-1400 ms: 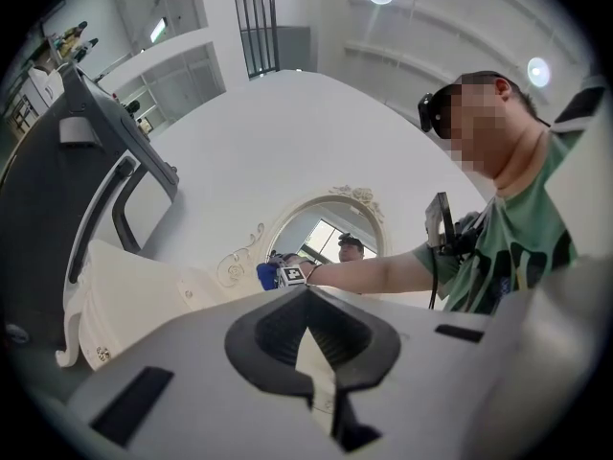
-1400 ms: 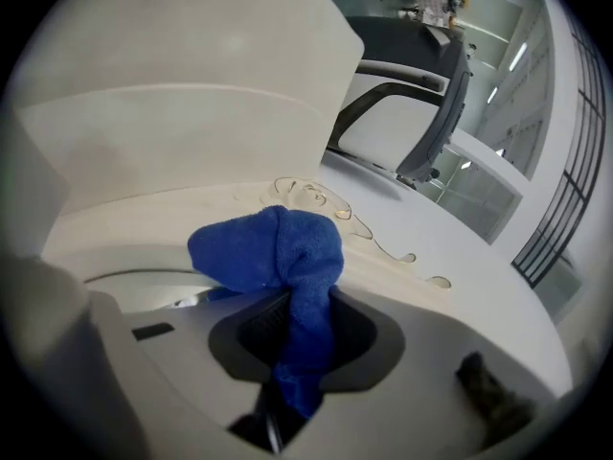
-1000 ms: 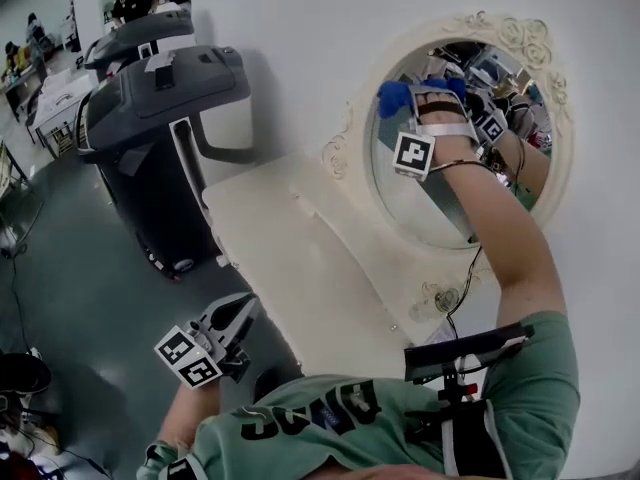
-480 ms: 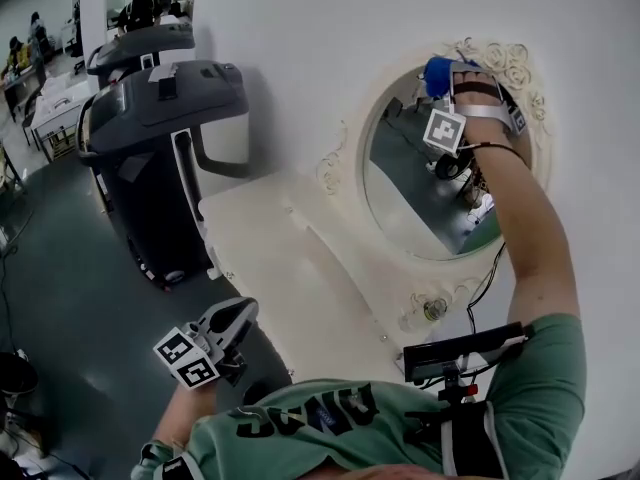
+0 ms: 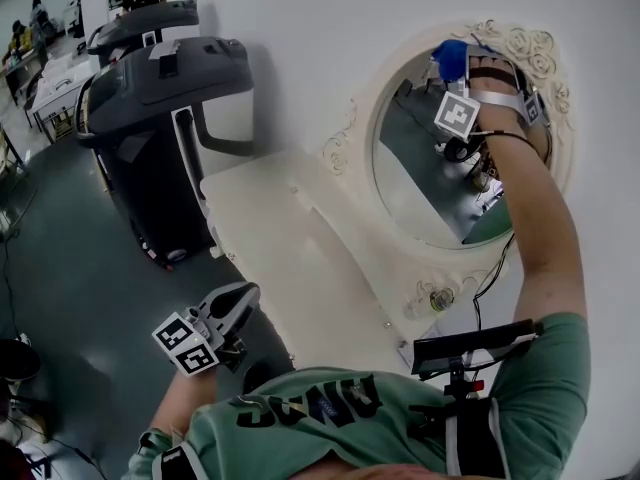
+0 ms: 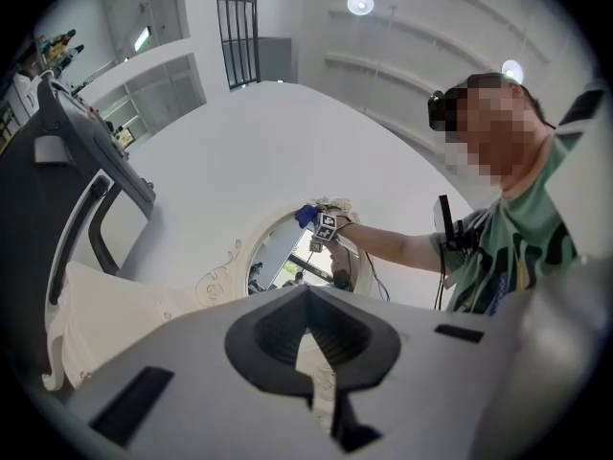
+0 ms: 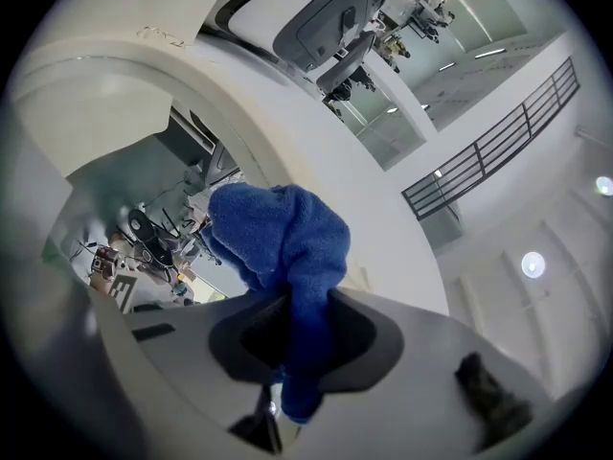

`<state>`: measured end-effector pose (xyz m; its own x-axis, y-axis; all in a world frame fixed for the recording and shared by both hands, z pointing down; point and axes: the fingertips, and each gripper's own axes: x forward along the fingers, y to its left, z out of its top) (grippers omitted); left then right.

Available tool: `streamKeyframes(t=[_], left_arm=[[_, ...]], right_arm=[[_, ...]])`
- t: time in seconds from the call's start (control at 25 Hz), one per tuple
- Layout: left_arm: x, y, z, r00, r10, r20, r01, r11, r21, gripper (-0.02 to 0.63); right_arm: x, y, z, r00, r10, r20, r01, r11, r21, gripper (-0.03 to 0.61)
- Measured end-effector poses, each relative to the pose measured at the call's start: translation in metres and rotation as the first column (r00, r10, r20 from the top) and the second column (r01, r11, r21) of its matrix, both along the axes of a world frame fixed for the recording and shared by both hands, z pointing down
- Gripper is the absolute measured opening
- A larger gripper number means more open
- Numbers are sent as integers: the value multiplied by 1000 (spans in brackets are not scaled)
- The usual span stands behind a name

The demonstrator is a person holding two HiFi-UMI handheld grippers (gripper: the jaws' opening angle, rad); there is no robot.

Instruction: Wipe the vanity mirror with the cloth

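An oval vanity mirror (image 5: 420, 168) in an ornate white frame hangs on the white wall above a white vanity table. My right gripper (image 5: 460, 68) is raised to the top of the glass, shut on a blue cloth (image 5: 447, 56). The cloth presses against the upper rim. In the right gripper view the cloth (image 7: 278, 238) bulges out of the jaws against the mirror (image 7: 124, 218). My left gripper (image 5: 238, 303) hangs low beside the person's body, shut and holding nothing. The left gripper view shows the mirror (image 6: 283, 257) and the cloth (image 6: 305, 217) from afar.
The white vanity table (image 5: 290, 238) juts out below the mirror. A bulky dark grey machine (image 5: 160, 118) stands to its left on the grey floor. A black cable (image 5: 490, 278) hangs by the mirror's lower right. Desks and people are far back left.
My right gripper has carried the cloth from the mirror's upper left up and rightwards to the top rim. The left gripper has stayed low and still.
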<state>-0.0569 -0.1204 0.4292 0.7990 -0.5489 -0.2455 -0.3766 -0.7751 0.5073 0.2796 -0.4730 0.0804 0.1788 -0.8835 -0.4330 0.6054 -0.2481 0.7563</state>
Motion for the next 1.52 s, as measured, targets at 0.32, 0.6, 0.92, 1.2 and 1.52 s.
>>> streamKeyframes(t=[0.32, 0.6, 0.92, 1.2, 1.52], left_arm=[[18, -9, 26, 1000, 27, 9, -27, 997, -68, 0], [-7, -18, 63, 999, -34, 30, 38, 984, -172, 0], [-17, -19, 94, 998, -56, 32, 62, 967, -247, 0], [-20, -11, 76, 999, -50, 18, 53, 977, -205, 0], [-12, 0, 20, 999, -48, 8, 49, 996, -74, 0]], right_arm=[[-17, -23, 93, 990, -75, 118, 90, 987, -131, 75], [-8, -41, 328, 994, 77, -77, -102, 908, -407, 75], [-7, -43, 453, 995, 87, -41, -96, 837, -539, 75], [-19, -29, 454, 997, 69, 20, -40, 767, -640, 81], [-37, 2, 241, 971, -54, 232, 153, 888, -434, 81]])
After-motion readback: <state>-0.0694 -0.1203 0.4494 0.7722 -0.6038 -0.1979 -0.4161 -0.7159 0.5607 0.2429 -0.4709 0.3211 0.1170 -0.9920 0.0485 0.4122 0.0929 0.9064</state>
